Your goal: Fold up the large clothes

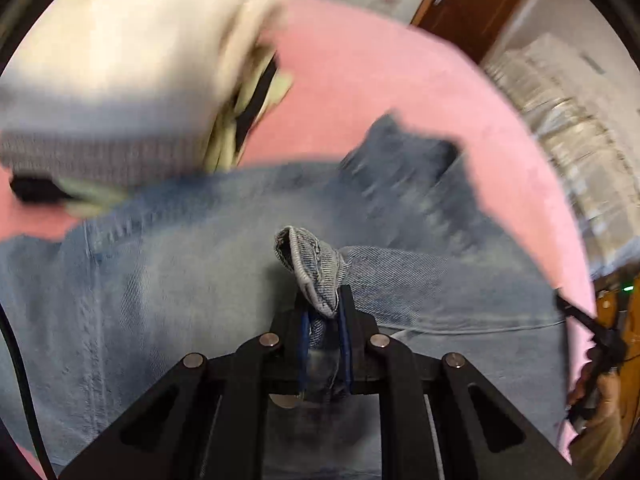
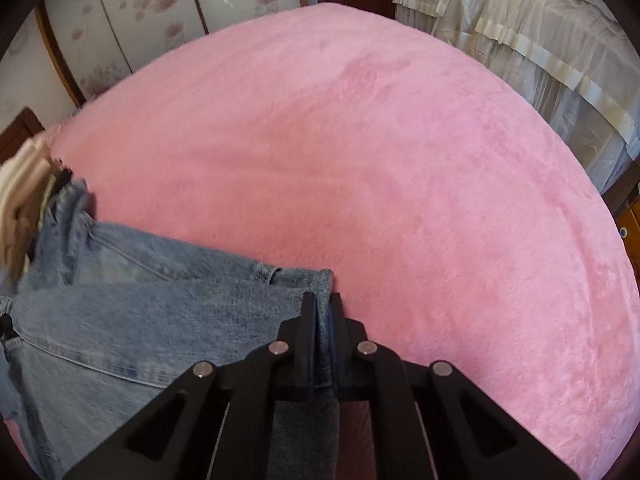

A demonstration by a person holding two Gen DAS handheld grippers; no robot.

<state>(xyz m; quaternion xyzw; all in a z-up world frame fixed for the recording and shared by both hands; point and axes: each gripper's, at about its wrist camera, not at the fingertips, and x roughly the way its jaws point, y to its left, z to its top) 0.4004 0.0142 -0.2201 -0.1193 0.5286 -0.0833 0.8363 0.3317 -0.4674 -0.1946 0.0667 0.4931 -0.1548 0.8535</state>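
Note:
A pair of light blue jeans (image 1: 180,264) lies spread on a pink blanket (image 1: 380,80). My left gripper (image 1: 324,300) is shut on a bunched fold of the denim hem, which sticks up between its black fingers. In the right wrist view the jeans (image 2: 140,312) lie at the lower left. My right gripper (image 2: 322,304) is shut on the jeans' edge near the waistband corner, with denim pinched between its fingers. The other gripper shows at the left wrist view's right edge (image 1: 596,344), held by a hand.
A blurred cream and grey garment pile (image 1: 128,72) sits at the upper left, also seen as a cream pile (image 2: 20,200). The pink blanket (image 2: 380,160) stretches wide to the right. Pale draped curtains (image 2: 520,40) and a wooden door (image 1: 472,4) stand beyond.

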